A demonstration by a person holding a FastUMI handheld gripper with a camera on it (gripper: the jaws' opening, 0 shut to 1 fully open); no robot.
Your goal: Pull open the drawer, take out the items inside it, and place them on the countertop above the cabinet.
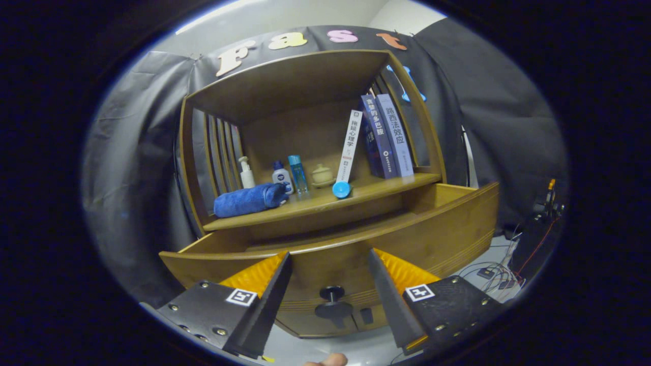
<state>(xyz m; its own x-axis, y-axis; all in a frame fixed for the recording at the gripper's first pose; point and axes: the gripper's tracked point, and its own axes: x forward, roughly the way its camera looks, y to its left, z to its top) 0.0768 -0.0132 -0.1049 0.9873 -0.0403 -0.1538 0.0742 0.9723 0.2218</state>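
The wooden cabinet's drawer [356,244] is pulled out toward me; its curved front panel fills the space just ahead of my fingers, and its inside is hidden behind that panel. A dark round knob [331,293] sits on the panel, low between my fingers. My gripper [330,253] stands open with nothing between its fingers, the tips close in front of the drawer front. Above the drawer lies the countertop [376,189], which carries a rolled blue towel [249,199] and a blue round lid [342,189].
On the countertop also stand a white pump bottle [246,174], a small white-and-blue bottle [281,176], a clear blue bottle [298,175], a cream lidded jar [322,174] and three books [379,137]. Cables [491,272] lie on the floor at the right. A fingertip [328,360] shows below the gripper.
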